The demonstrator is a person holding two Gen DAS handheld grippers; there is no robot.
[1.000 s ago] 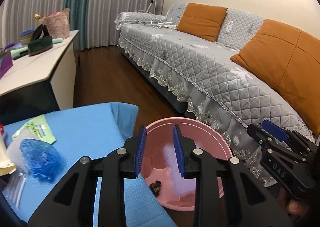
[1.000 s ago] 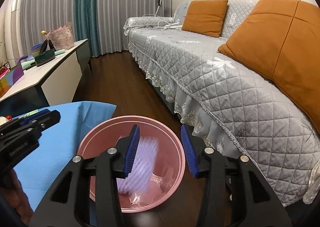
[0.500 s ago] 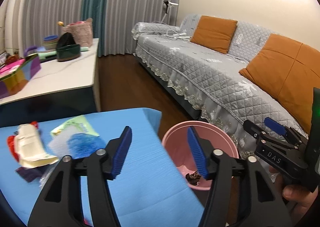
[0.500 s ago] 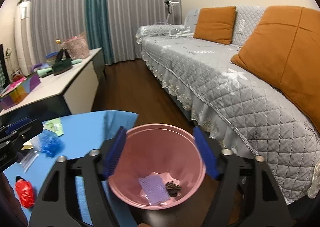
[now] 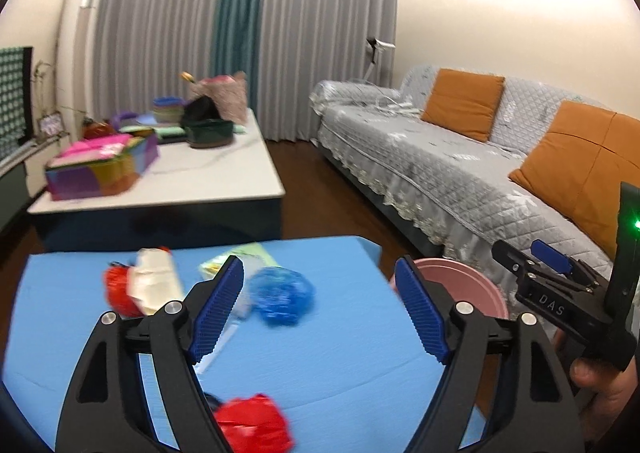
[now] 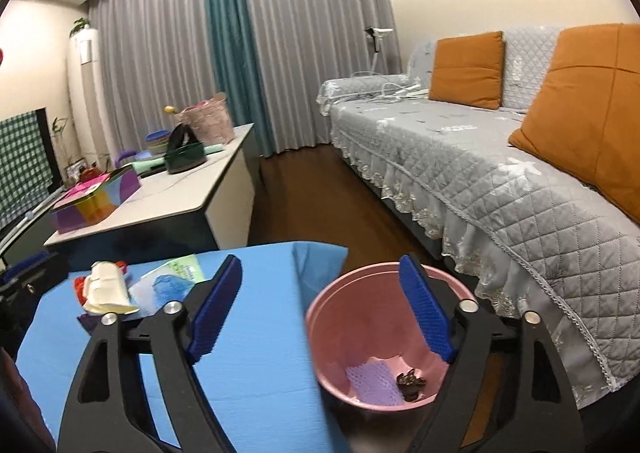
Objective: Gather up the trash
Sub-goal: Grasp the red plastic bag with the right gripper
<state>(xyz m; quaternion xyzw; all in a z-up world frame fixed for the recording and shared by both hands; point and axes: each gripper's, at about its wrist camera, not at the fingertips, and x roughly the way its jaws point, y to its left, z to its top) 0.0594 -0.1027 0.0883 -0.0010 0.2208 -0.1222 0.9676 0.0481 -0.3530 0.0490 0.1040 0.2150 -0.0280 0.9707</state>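
Observation:
A pink bin [image 6: 340, 337] stands on the floor at the right edge of a blue-covered table [image 6: 256, 353]. It holds a purple sheet [image 6: 372, 383] and a dark scrap [image 6: 410, 380]. On the table lie a crumpled blue bag [image 5: 282, 295], a cream packet [image 5: 154, 285], a red wrapper [image 5: 116, 291], a green-and-white packet [image 5: 236, 257] and another red wrapper [image 5: 250, 429] near me. My left gripper [image 5: 320, 313] is open and empty above the table. My right gripper [image 6: 320, 313] is open and empty above the bin's left rim; it also shows in the left wrist view [image 5: 556, 289].
A white coffee table [image 5: 208, 177] with a colourful box [image 5: 100, 169], a dark basket and bowls stands behind. A grey sofa [image 6: 480, 173] with orange cushions runs along the right. Dark wood floor [image 6: 320, 193] lies between them.
Both grippers have opened wide and pulled up and back from the bin. The purple sheet now lies in the bin. The left view has swung left over the table.

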